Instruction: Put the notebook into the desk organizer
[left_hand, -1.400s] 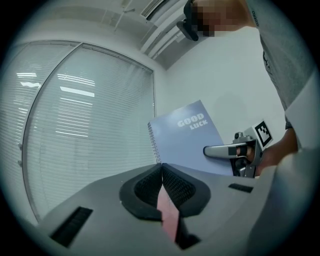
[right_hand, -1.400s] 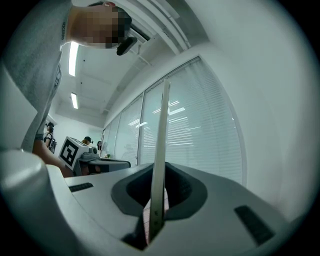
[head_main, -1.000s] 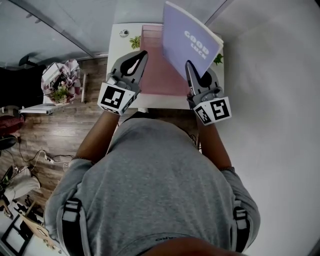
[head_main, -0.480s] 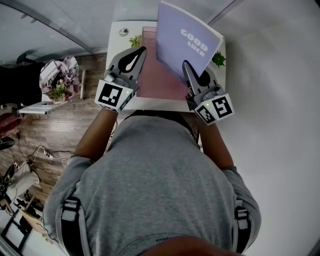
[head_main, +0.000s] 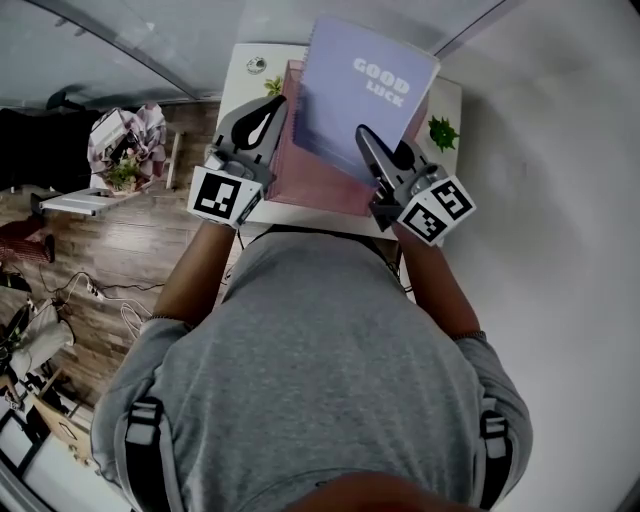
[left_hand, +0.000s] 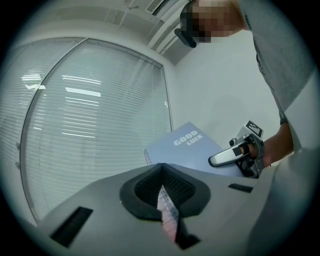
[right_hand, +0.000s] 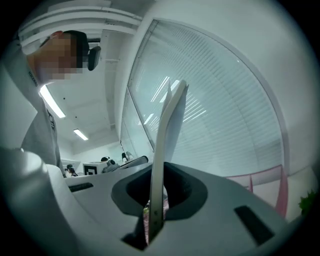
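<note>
Notebook: thin, light, probably floppy.
Right gripper: I pinch its near edge, jaws nearly together.
Hold: mid-edge, over desk organizer, limits sag.

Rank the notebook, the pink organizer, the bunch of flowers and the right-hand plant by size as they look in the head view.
1. notebook and organizer: about alike; the notebook is nearer the camera and covers part of the organizer, so no ranking.
2. bunch of flowers.
3. plant, the smallest.
</note>
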